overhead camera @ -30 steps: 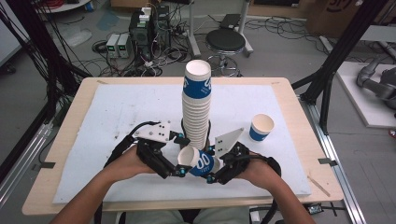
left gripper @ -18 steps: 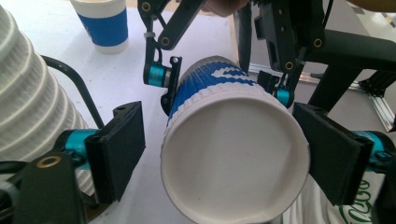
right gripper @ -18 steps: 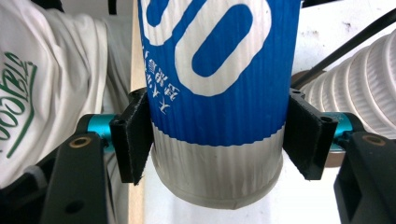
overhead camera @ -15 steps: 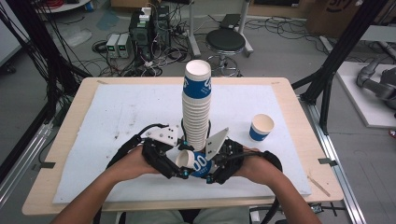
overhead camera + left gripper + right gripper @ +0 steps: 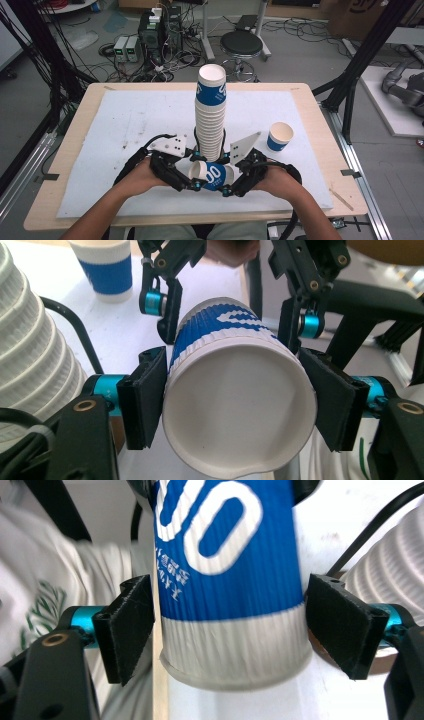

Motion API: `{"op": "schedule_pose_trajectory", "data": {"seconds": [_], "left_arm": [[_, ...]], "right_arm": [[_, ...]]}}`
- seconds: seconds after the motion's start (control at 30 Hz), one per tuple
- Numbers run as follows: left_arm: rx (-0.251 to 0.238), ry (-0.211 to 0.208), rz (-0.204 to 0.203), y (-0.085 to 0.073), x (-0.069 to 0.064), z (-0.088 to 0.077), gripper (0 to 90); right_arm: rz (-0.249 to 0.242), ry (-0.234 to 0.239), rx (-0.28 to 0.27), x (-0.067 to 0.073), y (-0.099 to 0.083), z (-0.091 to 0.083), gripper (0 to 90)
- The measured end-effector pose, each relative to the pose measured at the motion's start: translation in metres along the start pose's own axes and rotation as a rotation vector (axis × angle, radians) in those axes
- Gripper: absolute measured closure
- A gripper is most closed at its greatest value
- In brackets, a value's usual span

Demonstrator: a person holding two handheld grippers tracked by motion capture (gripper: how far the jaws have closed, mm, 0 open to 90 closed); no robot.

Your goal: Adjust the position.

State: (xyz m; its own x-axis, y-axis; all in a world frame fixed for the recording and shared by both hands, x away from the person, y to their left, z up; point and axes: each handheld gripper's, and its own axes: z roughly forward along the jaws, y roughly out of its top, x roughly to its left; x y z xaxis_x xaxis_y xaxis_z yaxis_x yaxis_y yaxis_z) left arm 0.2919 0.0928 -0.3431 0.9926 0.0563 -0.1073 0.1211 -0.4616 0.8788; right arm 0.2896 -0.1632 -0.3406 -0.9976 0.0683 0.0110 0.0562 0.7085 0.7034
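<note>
A blue-and-white paper cup (image 5: 212, 175) lies on its side in the air between my two grippers, in front of a tall stack of cups (image 5: 210, 120). My left gripper (image 5: 192, 181) has just been closing, and its pads (image 5: 145, 400) press the cup (image 5: 240, 390) on both sides near the rim. My right gripper (image 5: 228, 184) has just been opening. The cup's base end (image 5: 225, 580) sits between its pads (image 5: 127, 625), with a small gap on each side. In the left gripper view the right gripper (image 5: 230, 305) faces me from behind the cup.
A single upright cup (image 5: 279, 136) stands on the white mat (image 5: 120, 120) at the right. The stack of cups (image 5: 30, 355) rises close beside the left gripper, and the same stack (image 5: 385, 575) is close beside the right gripper. A stool (image 5: 241, 44) and cables lie beyond the table.
The left jaws have closed onto the rim end of the cup, and the right jaws have spread off its base end. Both hands stayed nearly in place.
</note>
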Motion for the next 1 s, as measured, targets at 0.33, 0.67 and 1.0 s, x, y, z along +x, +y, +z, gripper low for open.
{"op": "schedule_pose_trajectory", "data": {"seconds": [0.33,0.67,1.0], "left_arm": [[-0.16,-0.01,-0.007,-0.019,0.003,-0.01,30.7],[-0.313,-0.003,0.002,-0.032,0.004,-0.016,30.7],[-0.377,-0.02,0.027,-0.034,0.001,-0.013,30.8]], "right_arm": [[0.105,-0.022,-0.304,0.003,-0.031,-0.018,20.7],[0.17,-0.057,-0.455,0.006,-0.052,-0.023,20.1],[0.182,0.001,-0.515,0.007,-0.058,-0.01,20.1]]}}
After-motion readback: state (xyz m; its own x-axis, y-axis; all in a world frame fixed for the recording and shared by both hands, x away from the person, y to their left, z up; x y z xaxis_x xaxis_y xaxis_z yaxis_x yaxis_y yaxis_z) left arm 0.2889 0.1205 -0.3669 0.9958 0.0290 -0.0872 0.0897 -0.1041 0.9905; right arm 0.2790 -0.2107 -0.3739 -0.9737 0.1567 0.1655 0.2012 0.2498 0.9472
